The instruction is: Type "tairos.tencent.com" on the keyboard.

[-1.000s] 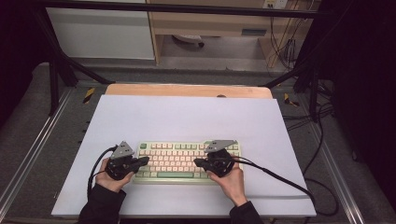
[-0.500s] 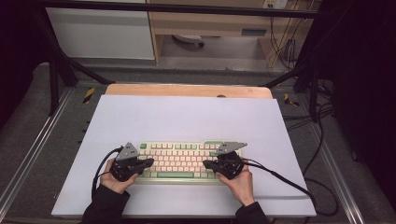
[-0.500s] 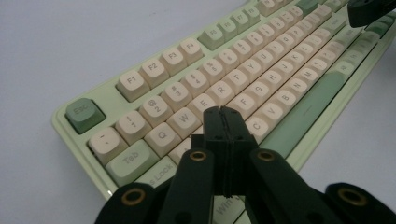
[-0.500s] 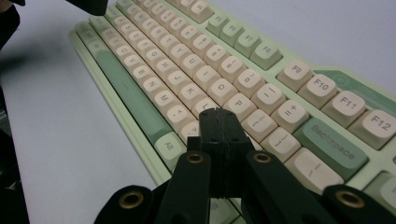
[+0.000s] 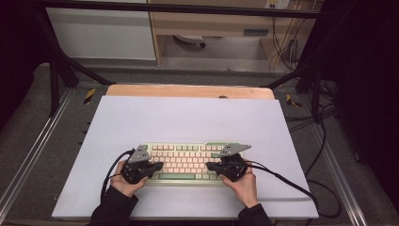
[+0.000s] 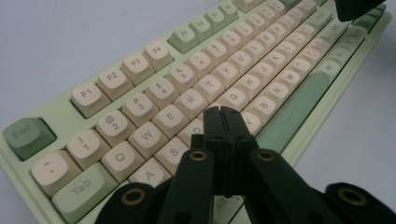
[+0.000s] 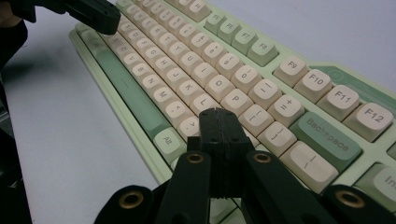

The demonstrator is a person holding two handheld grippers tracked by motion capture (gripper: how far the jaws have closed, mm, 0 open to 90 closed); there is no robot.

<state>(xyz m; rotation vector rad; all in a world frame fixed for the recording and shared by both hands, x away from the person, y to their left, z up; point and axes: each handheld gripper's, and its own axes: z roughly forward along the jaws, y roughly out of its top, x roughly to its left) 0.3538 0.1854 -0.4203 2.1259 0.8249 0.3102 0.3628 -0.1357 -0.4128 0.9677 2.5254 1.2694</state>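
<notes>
A: Where does the keyboard sit?

B: Flat on the pale lilac surface, near the edge closest to the person and roughly centred between the two sides. Its case is light green, with cream keys, and the space bar, Esc, Tab and Backspace are a darker green.

A: And the left claw?

B: It is over the left end of the keyboard, tip pointing inward along the key rows. In the left gripper view its jaws are pressed together with nothing between them, and the tip hangs over the letter keys around D and F. Whether it touches a key, I cannot tell.

A: The right claw?

B: Mirror image. It is over the right end, pointing inward, jaws also pressed together and pinching nothing. In the right gripper view its tip is above the keys just right of L, near the Alt key at the end of the space bar. Contact is again not clear.

A: Do the two claws meet?

B: No, they stay apart, with the middle of the keyboard between them. Each hand grips its claw from the near side, and a black cable trails off to the right across the surface.
</notes>
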